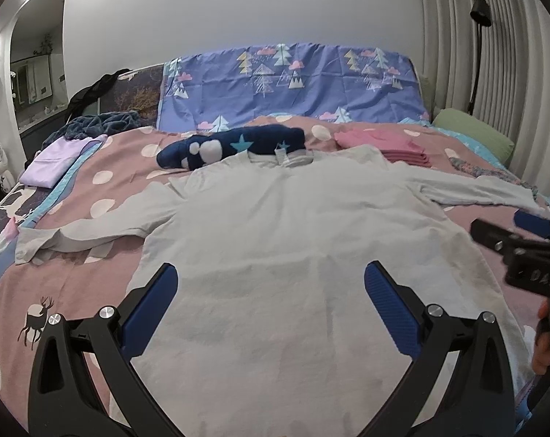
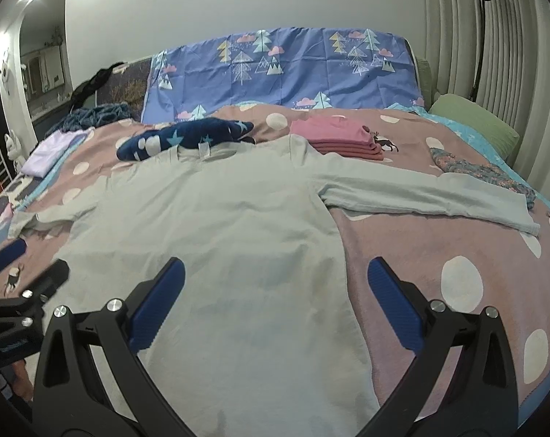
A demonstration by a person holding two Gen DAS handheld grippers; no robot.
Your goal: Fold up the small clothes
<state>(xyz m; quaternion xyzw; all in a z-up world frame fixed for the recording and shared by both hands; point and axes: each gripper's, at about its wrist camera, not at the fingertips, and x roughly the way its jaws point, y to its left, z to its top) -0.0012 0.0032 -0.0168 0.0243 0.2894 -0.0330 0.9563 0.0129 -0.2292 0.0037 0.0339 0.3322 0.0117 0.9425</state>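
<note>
A pale grey long-sleeved shirt (image 1: 275, 240) lies flat on the pink dotted bedspread (image 1: 103, 182), collar away from me, both sleeves spread out to the sides. It also shows in the right wrist view (image 2: 209, 225). My left gripper (image 1: 269, 284) is open and empty, hovering over the shirt's lower body. My right gripper (image 2: 275, 280) is open and empty over the shirt's right side edge. The right gripper shows at the right edge of the left wrist view (image 1: 522, 236). The left gripper shows at the left edge of the right wrist view (image 2: 23, 269).
A folded pink stack (image 2: 342, 136) and a navy star-patterned garment (image 2: 180, 136) lie beyond the collar. A lilac folded item (image 1: 54, 162) lies far left, a floral cloth (image 2: 482, 174) far right by a green pillow (image 2: 475, 123). A blue tree-print sheet (image 2: 286, 69) covers the headboard.
</note>
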